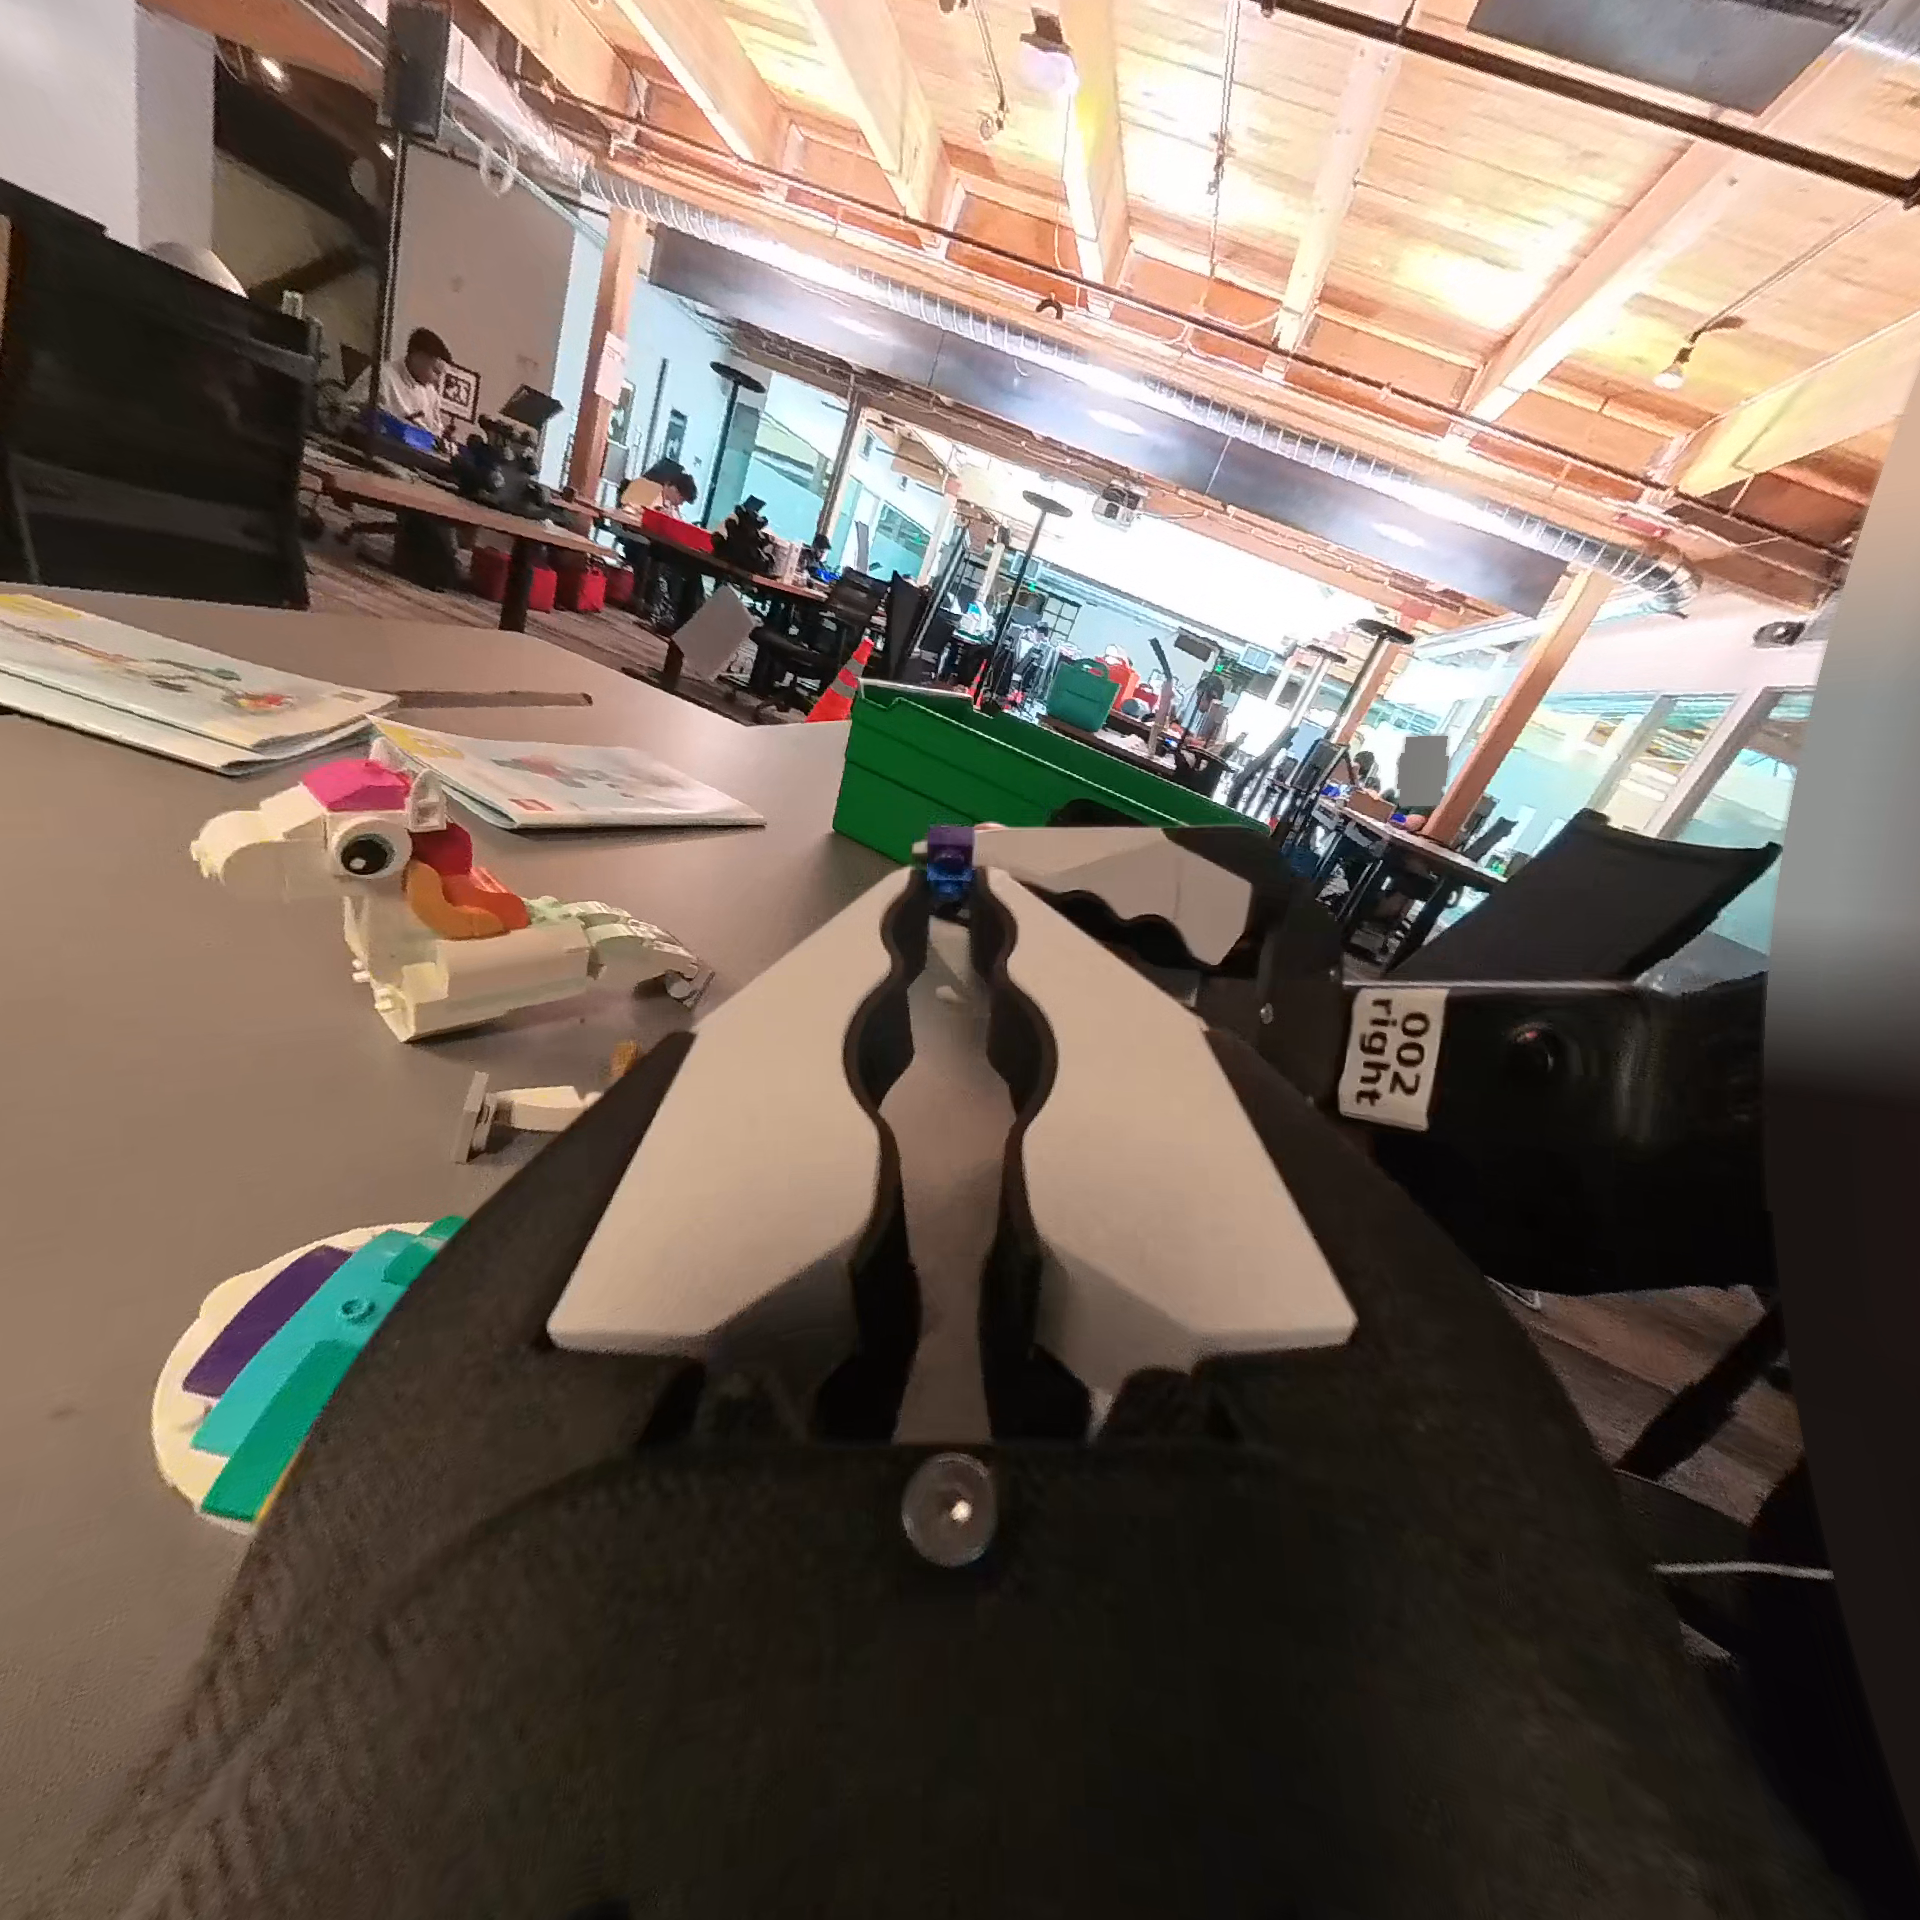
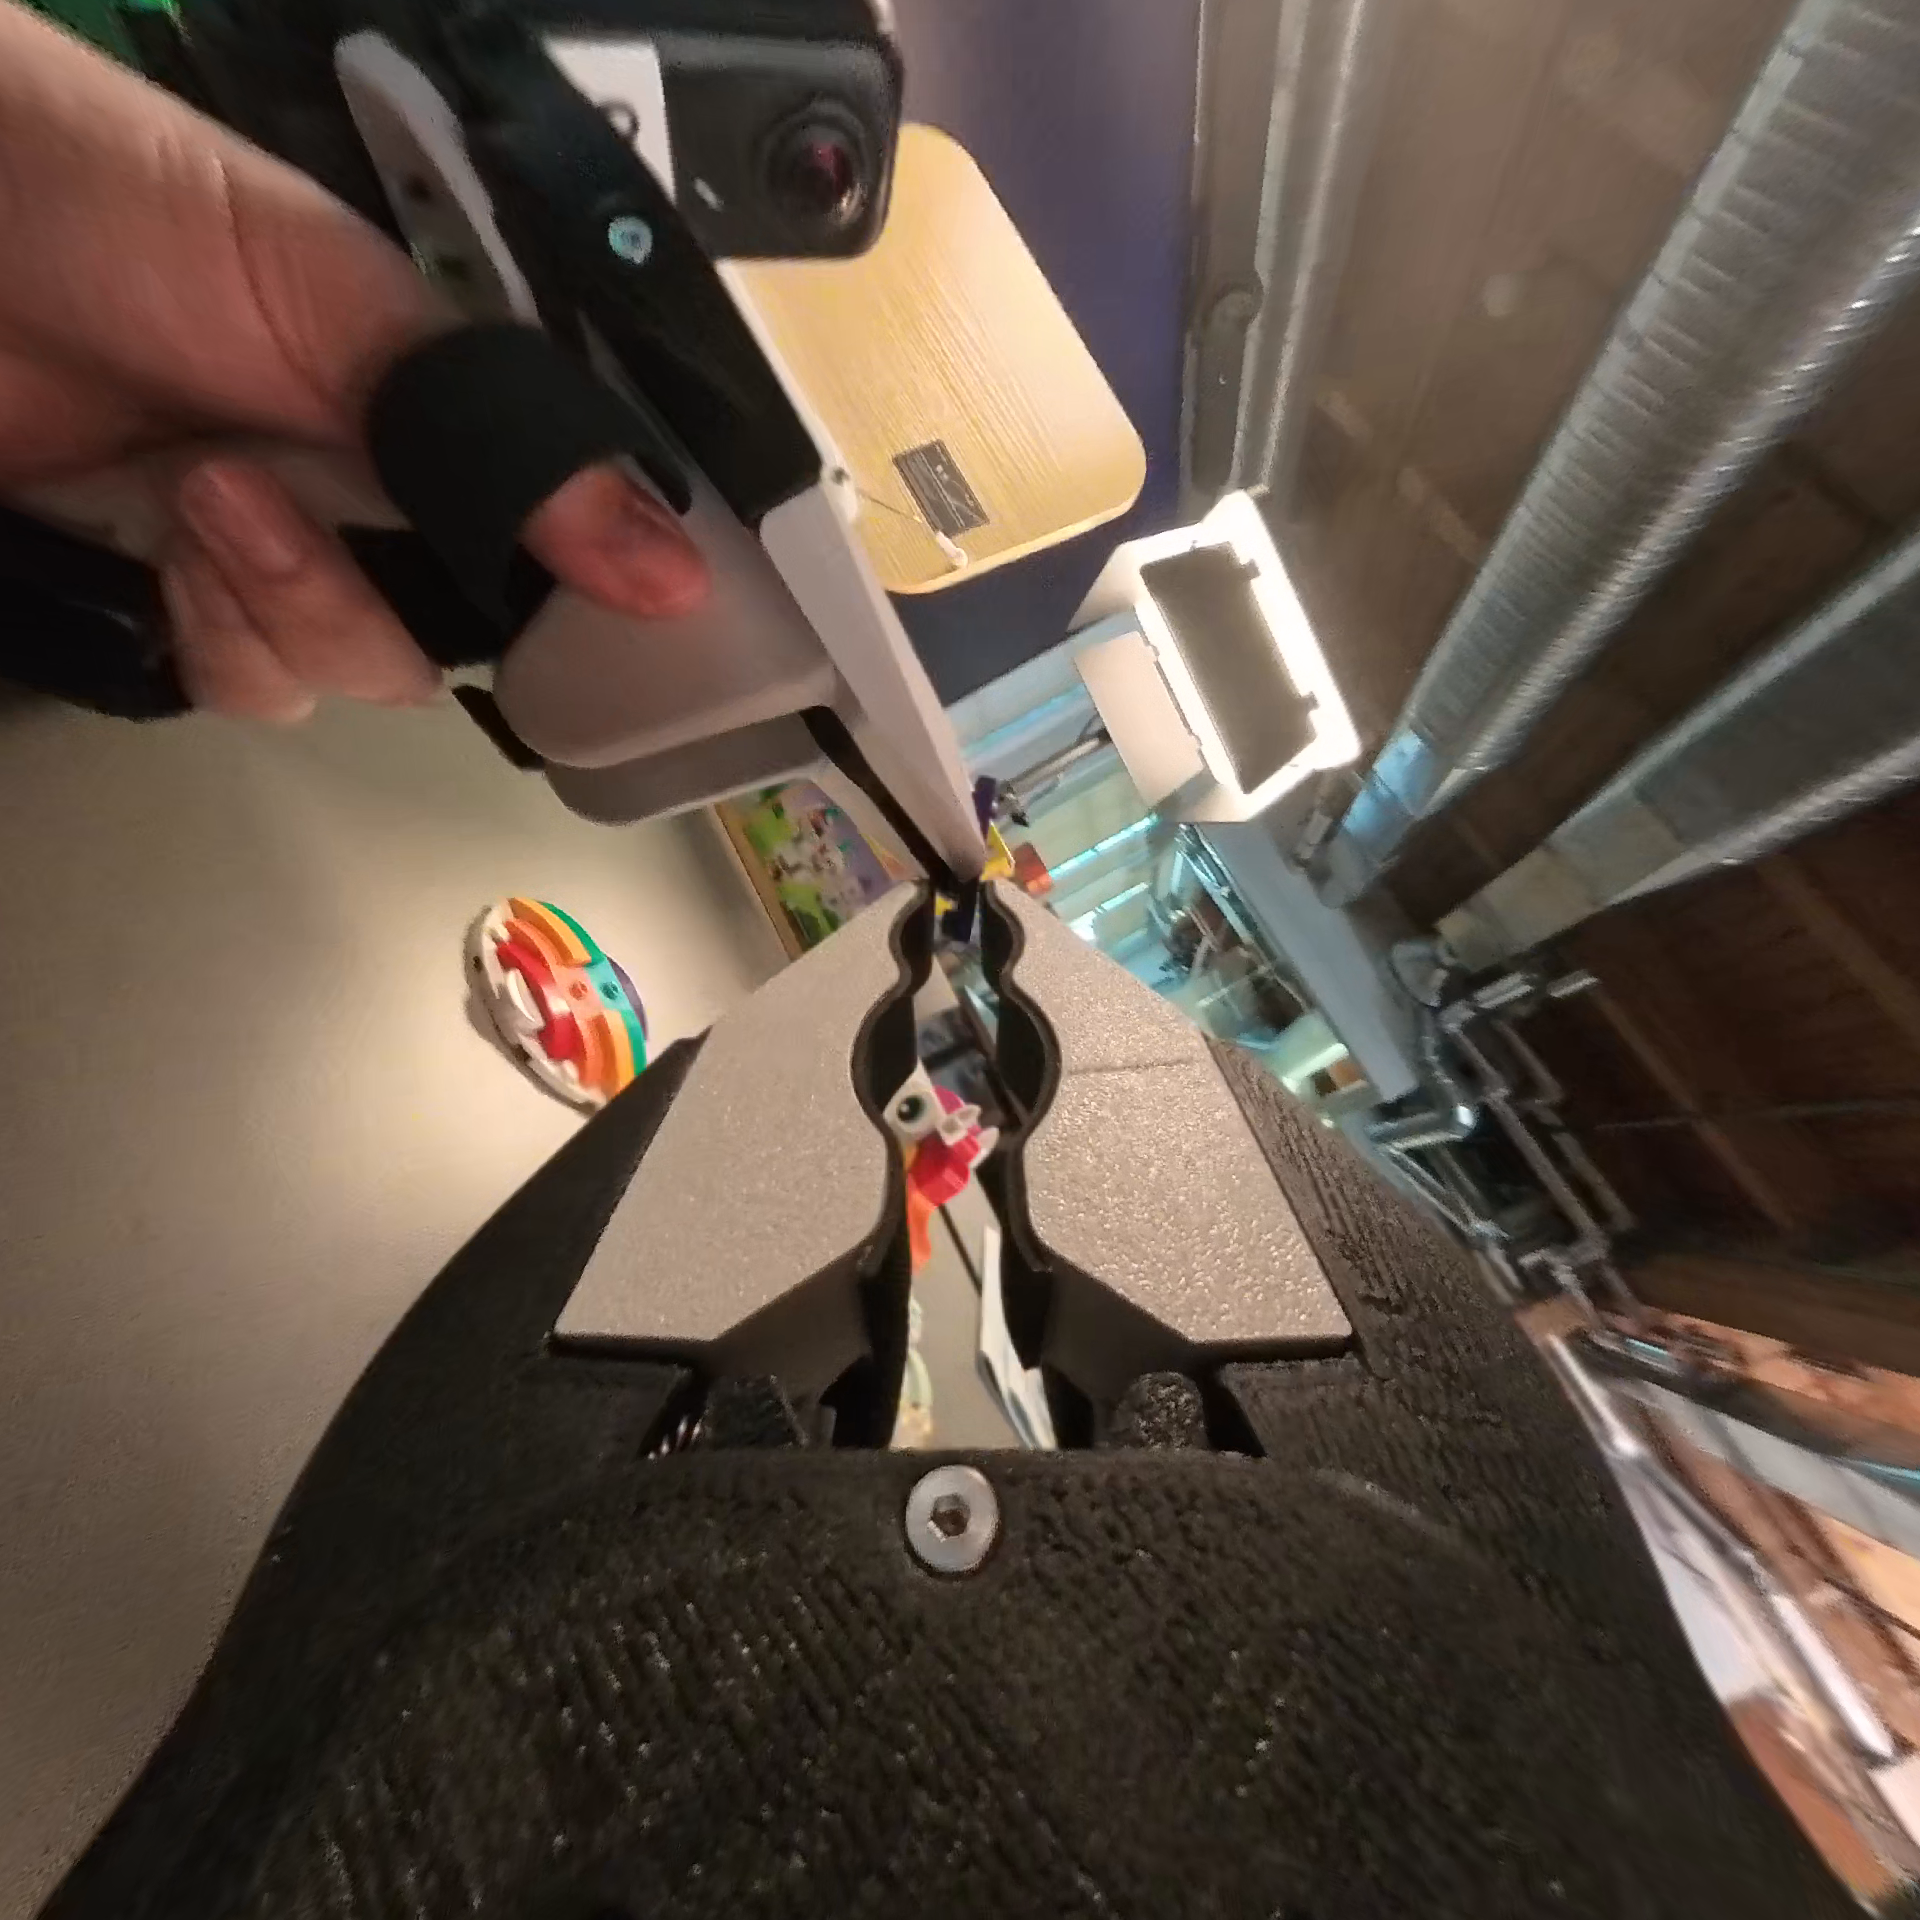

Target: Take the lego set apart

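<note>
My left gripper is shut on a small blue and purple lego piece, held above the grey table. My right gripper comes in from the right and is shut tip to tip on the same small piece; it also shows in the left wrist view. The left gripper, held by a hand, also shows in the right wrist view. A white lego unicorn with a rainbow mane lies on the table to the left. A round rainbow lego plate lies nearer.
A loose white lego part lies between unicorn and plate. Two instruction booklets lie at the back left. A green bin stands behind the grippers. A black chair is to the right. The lego box lies on the table. The grippers are tip to tip, or close to it. It is some 12 centimeters from my right tips to the round rainbow lego plate. From either gripper's tips it is about 15 centimeters to the white lego unicorn.
</note>
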`<state>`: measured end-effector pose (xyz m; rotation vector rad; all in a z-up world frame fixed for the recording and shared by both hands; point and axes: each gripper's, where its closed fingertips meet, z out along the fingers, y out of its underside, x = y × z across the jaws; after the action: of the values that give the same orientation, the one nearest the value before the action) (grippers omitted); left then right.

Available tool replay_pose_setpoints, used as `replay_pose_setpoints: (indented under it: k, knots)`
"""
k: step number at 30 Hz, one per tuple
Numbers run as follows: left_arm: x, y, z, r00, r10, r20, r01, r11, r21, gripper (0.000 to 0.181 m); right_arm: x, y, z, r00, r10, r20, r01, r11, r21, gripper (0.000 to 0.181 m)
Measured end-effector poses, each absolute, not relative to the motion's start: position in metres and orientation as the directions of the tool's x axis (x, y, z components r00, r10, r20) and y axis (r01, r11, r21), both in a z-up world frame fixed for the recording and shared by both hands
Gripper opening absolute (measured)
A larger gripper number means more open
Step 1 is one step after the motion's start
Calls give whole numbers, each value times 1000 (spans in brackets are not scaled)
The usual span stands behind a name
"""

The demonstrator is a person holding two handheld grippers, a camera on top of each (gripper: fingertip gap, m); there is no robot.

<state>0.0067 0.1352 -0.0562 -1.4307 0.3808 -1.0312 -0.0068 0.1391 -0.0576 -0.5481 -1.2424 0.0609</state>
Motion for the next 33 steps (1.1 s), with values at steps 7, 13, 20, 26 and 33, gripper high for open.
replay_pose_setpoints:
  k: [7, 13, 20, 26, 33]
  knots:
    - [6, 134, -62, 524, -767, 369, 316, -228, -921, 7, -8, 138, -64, 271, 525, 807, 225, 781, -583, 3]
    - [19, 124, -64, 483, -823, 299, 233, -208, -950, 7, 5, 127, -66, 69, 802, 593, 54, 591, -805, 3]
    - [29, 114, -64, 407, -864, 296, 203, -231, -952, 7, 16, 117, -65, -156, 945, 289, -37, 287, -957, 3]
    - [22, 110, -50, 359, -877, 319, 262, -233, -937, 7, 25, 130, -64, -219, 971, 91, -60, 79, -995, 3]
    - [26, 114, -58, 459, -855, 239, 175, -177, -968, 7, 25, 182, -68, 198, 881, 430, 15, 436, -900, 3]
